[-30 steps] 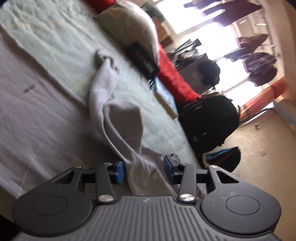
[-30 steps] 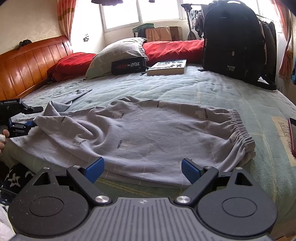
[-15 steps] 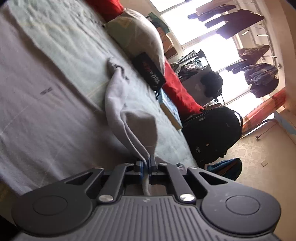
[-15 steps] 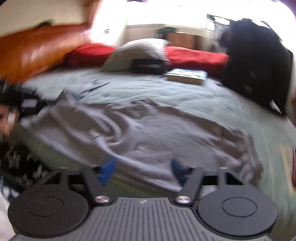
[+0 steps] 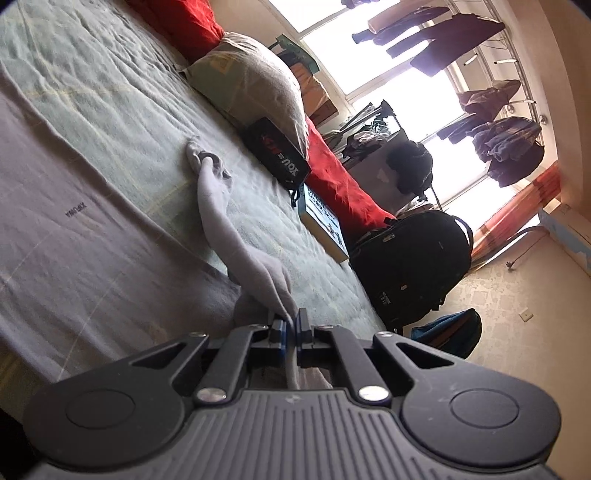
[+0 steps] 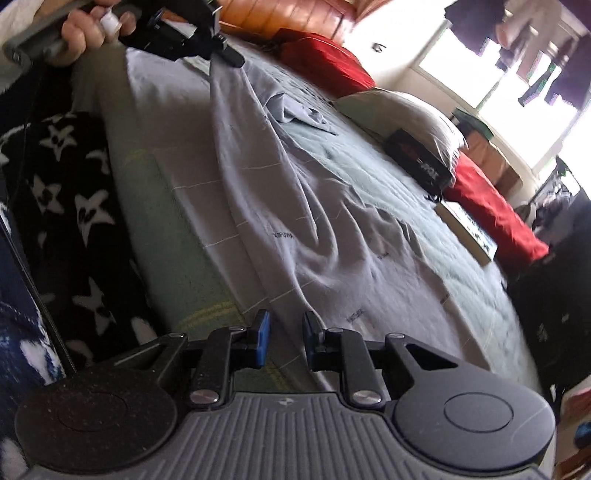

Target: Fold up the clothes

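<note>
A grey garment (image 5: 74,229) lies spread on the green bedspread (image 5: 110,74), one thin strip of it trailing toward the pillow. My left gripper (image 5: 290,326) is shut on a raised fold of that cloth. In the right wrist view a hand (image 6: 85,29) holds the left gripper (image 6: 225,55) at the top left, pulling up a corner of the garment (image 6: 314,221). My right gripper (image 6: 286,334) is rolled over at the garment's near edge and its jaws are closing. A gap still shows between the blue pads, with the cloth's edge in it.
A grey pillow (image 5: 255,81), a black box (image 5: 279,151), a book (image 5: 325,229) and a red quilt (image 5: 340,177) line the bed's far side. A black backpack (image 5: 410,266) stands at its end. Star-patterned dark clothing (image 6: 66,192) is at the near bedside.
The left jaws closed on the fold of grey cloth and lifted it a little. The right gripper rolled, moved toward the garment's near edge and narrowed its jaws.
</note>
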